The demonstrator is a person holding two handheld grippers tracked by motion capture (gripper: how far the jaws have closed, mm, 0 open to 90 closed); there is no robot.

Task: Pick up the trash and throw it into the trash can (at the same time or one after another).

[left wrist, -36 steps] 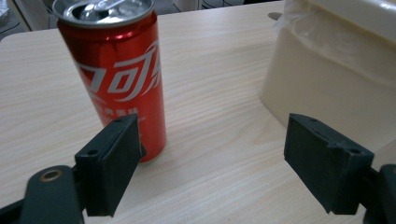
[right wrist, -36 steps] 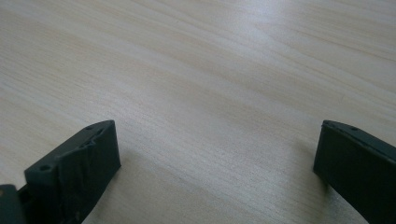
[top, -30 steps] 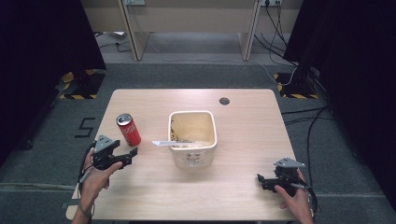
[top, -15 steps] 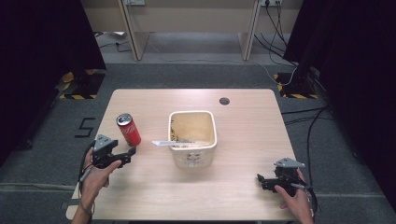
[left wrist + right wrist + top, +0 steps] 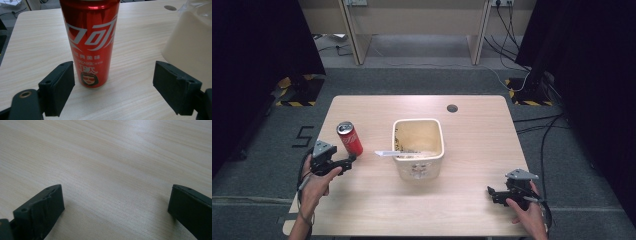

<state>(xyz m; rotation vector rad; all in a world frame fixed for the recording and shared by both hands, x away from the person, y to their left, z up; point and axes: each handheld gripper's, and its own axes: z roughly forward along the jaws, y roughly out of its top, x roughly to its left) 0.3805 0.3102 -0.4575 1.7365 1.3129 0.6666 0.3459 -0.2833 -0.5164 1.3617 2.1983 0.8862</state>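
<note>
- High view: wooden table [image 5: 472, 210] seen whole, with a small dark round hole [image 5: 452, 108] near its far edge, right of centre.
- Red can [image 5: 349, 138] stands upright toward the left edge, roughly mid-depth.
- Cream tub [image 5: 418, 147] sits at the table's centre; its inside looks speckled and the contents are too blurred to name. A white strip [image 5: 387, 153] pokes out over its left rim; hard to say what it is.
- Left gripper [image 5: 348, 160] is held by a hand [image 5: 314, 182] near the left edge, tips just beside the can's base; contact can't be judged from here.
- Right gripper [image 5: 490, 192] is held by the other hand [image 5: 527, 212] near the near right corner, well apart from the tub; the jaw gap is too small to read here.
- Left gripper view: jaws spread wide, nothing between the pads. The can [image 5: 91, 42] stands just ahead of them, closer to the left-hand pad and not touching it; its top is cut off by the frame.
- Tub wall [image 5: 190, 47] fills the right side, cut off at the frame edge.
- Right gripper view: jaws spread wide over bare wood [image 5: 105, 170], both jaws cut off by the frame's bottom corners.
</note>
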